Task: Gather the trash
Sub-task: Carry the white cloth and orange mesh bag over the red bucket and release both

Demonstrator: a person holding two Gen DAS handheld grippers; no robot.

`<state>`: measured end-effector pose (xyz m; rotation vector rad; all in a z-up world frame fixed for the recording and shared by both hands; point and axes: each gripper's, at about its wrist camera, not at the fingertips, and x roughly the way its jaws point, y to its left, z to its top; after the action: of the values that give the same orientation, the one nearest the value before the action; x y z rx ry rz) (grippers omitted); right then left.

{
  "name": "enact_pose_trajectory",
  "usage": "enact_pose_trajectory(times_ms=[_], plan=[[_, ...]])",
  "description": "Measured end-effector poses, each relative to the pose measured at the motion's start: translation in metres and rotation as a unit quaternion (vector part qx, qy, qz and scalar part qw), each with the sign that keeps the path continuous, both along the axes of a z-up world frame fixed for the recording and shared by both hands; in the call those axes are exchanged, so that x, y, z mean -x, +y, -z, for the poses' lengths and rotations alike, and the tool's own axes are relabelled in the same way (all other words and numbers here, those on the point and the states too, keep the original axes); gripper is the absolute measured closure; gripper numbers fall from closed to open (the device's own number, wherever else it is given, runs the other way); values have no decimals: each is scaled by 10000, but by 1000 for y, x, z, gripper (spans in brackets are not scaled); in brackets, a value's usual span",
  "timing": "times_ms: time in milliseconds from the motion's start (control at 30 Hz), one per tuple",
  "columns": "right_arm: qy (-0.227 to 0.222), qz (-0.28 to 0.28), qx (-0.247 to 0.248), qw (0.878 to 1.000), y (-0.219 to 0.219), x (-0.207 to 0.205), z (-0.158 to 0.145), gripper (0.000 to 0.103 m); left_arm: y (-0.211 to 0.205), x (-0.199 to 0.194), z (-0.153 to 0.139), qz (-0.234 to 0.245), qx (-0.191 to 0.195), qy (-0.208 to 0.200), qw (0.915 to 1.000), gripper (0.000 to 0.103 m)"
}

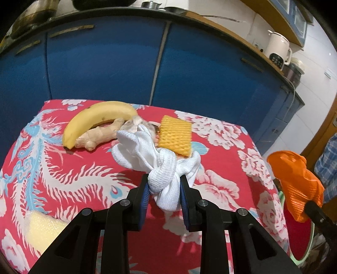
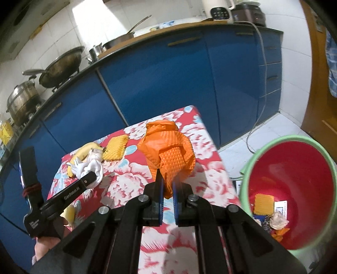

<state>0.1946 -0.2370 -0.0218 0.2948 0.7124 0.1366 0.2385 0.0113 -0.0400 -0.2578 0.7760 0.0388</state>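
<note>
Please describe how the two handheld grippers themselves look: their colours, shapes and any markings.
Both are black, angular linkage frames with round silver pivot bolts and blue ribbed pads. The left gripper shows white lettering on one finger and red cord wound around its upright handle. The right gripper looks the same.

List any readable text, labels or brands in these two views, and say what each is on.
"GenRobotAI": white print on the left gripper, along its black finger.
Small white print on that gripper's body, lower down: too blurred to read.
Control panel of the white kettle: marks too small to read.
Paper in the bin: illegible.
</note>
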Motion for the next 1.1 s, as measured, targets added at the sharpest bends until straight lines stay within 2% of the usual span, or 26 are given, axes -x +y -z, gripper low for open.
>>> enact_pose_trajectory(times_ms=[500, 1100], plan=[[-116, 805, 10, 9967, -73, 57, -5, 93, -49, 17, -21, 590, -174, -211, 9979, 76], [221, 1624, -263, 9861, -150, 95, 27, 93, -119, 43, -31, 1411, -133, -163, 9898, 76]])
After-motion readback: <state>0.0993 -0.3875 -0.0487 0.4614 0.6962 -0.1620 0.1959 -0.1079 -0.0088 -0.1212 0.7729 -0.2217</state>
